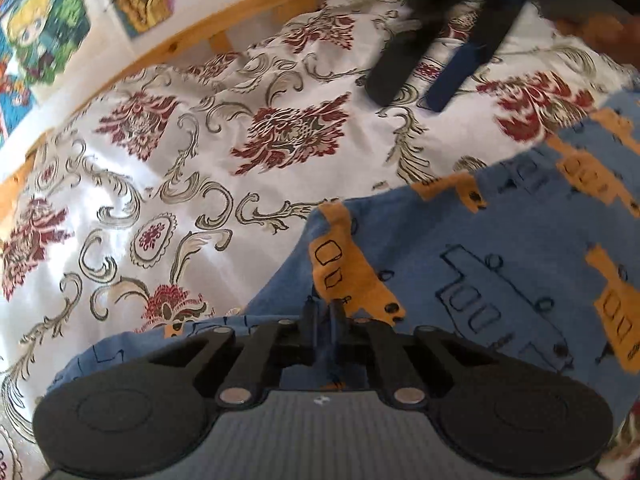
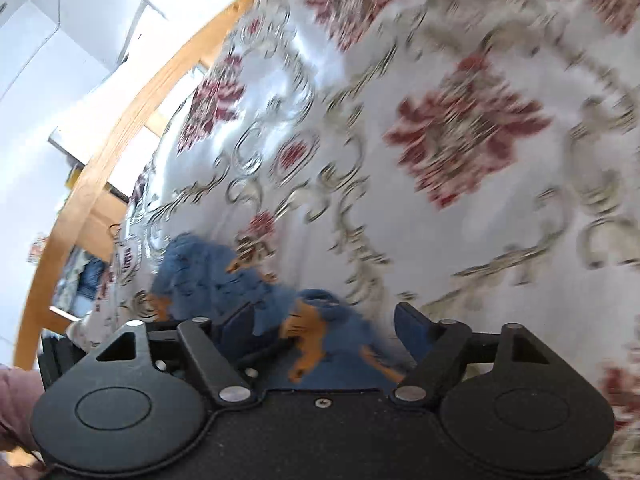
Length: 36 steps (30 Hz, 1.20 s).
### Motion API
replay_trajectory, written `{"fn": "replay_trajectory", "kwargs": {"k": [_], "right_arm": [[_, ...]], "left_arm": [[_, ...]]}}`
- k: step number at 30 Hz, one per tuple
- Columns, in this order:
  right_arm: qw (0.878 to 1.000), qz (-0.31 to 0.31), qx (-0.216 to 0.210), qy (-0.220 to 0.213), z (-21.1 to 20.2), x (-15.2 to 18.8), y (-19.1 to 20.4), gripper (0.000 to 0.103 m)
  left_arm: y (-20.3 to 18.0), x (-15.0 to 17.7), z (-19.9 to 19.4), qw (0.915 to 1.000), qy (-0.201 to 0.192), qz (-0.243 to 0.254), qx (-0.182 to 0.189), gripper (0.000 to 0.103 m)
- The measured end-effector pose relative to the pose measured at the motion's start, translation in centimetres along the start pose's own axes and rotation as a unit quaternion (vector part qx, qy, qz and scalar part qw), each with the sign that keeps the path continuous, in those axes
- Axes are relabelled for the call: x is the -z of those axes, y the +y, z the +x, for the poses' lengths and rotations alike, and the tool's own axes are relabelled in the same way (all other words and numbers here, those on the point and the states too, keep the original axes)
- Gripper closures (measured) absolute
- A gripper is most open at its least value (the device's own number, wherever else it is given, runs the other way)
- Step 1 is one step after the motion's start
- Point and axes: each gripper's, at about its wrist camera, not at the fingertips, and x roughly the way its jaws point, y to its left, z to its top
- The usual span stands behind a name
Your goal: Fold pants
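The blue pants (image 1: 460,264) with orange vehicle prints lie on a white bedspread with red flowers (image 1: 192,152). My left gripper (image 1: 323,312) is shut on the pants' near edge, cloth pinched between its fingers. My right gripper (image 1: 416,80) shows in the left wrist view at the top, above the bedspread, fingers apart. In the right wrist view the right gripper (image 2: 324,320) is open over a bunched part of the pants (image 2: 224,280); the view is blurred by motion.
A wooden bed rail (image 1: 192,36) runs along the far side, with colourful pictures (image 1: 44,24) on the wall behind. The same rail (image 2: 120,132) curves along the left in the right wrist view. The bedspread (image 2: 460,140) spreads ahead.
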Motion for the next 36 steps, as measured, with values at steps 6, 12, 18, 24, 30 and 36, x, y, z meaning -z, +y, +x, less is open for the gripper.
{"fn": "replay_trajectory", "kwargs": {"k": [6,12,18,24,30,36], "right_arm": [[0.998,-0.063,0.011,0.026,2.7,-0.3,2.3,0.036],[0.996,-0.071,0.006,0.050,3.3,0.3,2.9,0.039],[0.996,-0.042,-0.022,0.071,3.4,0.2,3.3,0.039],[0.997,0.023,-0.028,0.067,5.3,-1.7,2.7,0.066],[0.998,0.007,0.051,0.040,5.4,-2.3,2.9,0.098],[0.997,-0.004,0.075,0.026,6.6,-2.6,1.6,0.098]], "left_arm": [[-1.3,0.8,-0.3,0.9986,-0.015,0.045,-0.023,0.097],[-1.5,0.9,-0.4,0.9984,-0.012,0.051,-0.022,0.097],[-1.3,1.0,-0.4,0.9986,-0.011,0.048,-0.018,0.097],[-1.3,1.1,-0.5,0.9985,-0.012,0.049,-0.019,0.097],[-1.2,1.0,-0.5,0.9987,-0.013,0.046,-0.017,0.097],[-0.1,1.4,-1.2,0.9994,0.004,0.031,-0.014,0.097]]}}
